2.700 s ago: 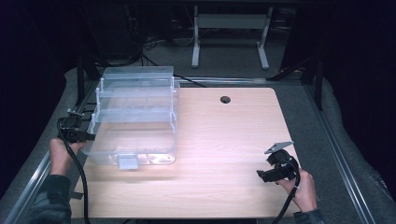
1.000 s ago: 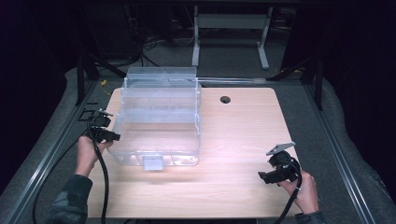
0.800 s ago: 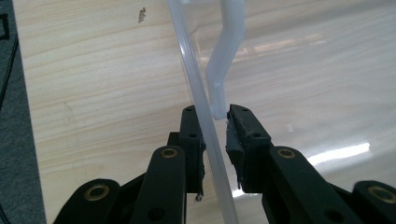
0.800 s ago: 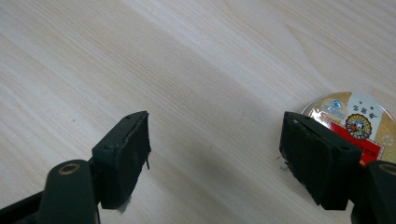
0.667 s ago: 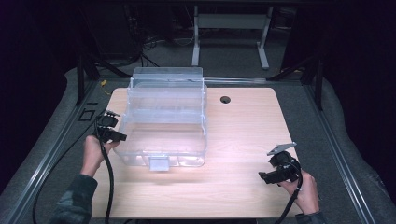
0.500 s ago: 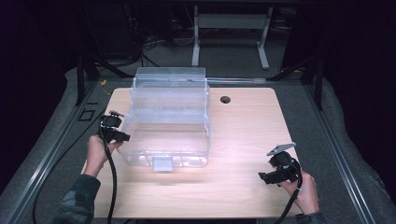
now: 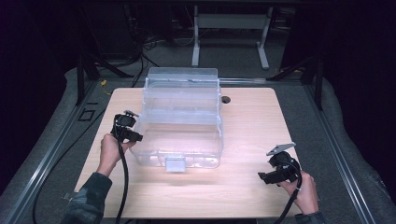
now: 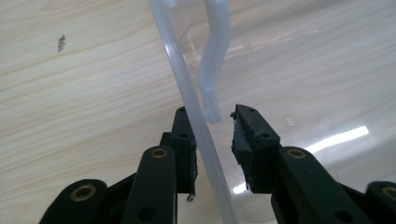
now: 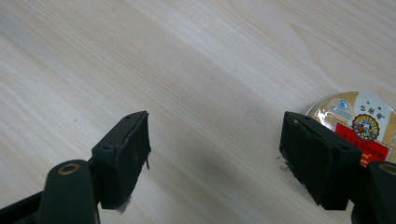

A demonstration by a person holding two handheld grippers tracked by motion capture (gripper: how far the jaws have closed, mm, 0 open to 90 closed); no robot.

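nearby, round tin (image 9: pixel 359 123) beside right gripper (image 9: pixel 215 154), clear bin (image 7: pixel 180 121) mid-table

Round tin (image 9: pixel 362 122) part hidden behind right hand-held gripper (image 9: pixel 215 154) jaw; label print too small to read.

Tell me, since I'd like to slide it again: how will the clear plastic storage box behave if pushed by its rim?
The clear plastic storage box probably slides easily, since its smooth base sits on the smooth wooden table. It looks empty, so likely light for its size. The thin rim between the left hand-held gripper's jaws may flex, so push low and gently.
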